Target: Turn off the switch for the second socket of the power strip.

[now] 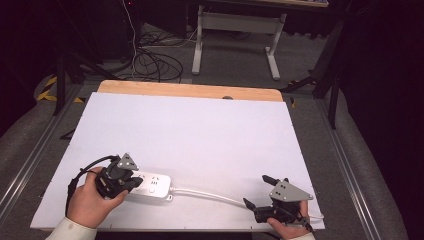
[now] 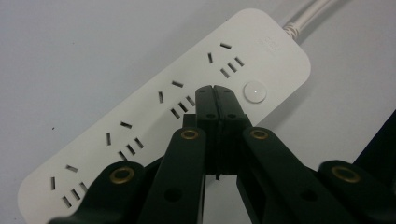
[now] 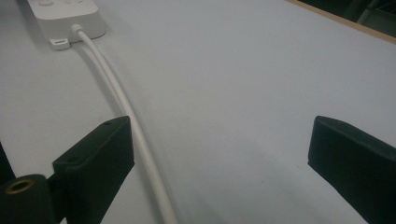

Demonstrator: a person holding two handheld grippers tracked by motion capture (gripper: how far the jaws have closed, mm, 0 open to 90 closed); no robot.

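I keep the left gripper (image 2: pixel 215 88) with its jaws pressed together, tips poised over the power strip (image 2: pixel 154 121) beside its round button (image 2: pixel 255 91), likely to press it. My right gripper (image 3: pixel 224 154) stands wide apart near the cord (image 3: pixel 119 98).

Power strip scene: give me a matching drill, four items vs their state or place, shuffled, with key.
Column 1:
1. left tool
2. right tool
3. power strip
4. white cable

Column 2:
A. jaws wide apart, nothing gripped
B. runs from the strip's end past one jaw of the right tool
C. jaws closed together, tip over the strip beside the round button
D. lies flat on the white table near the front left

Pairs: 1-C, 2-A, 3-D, 4-B
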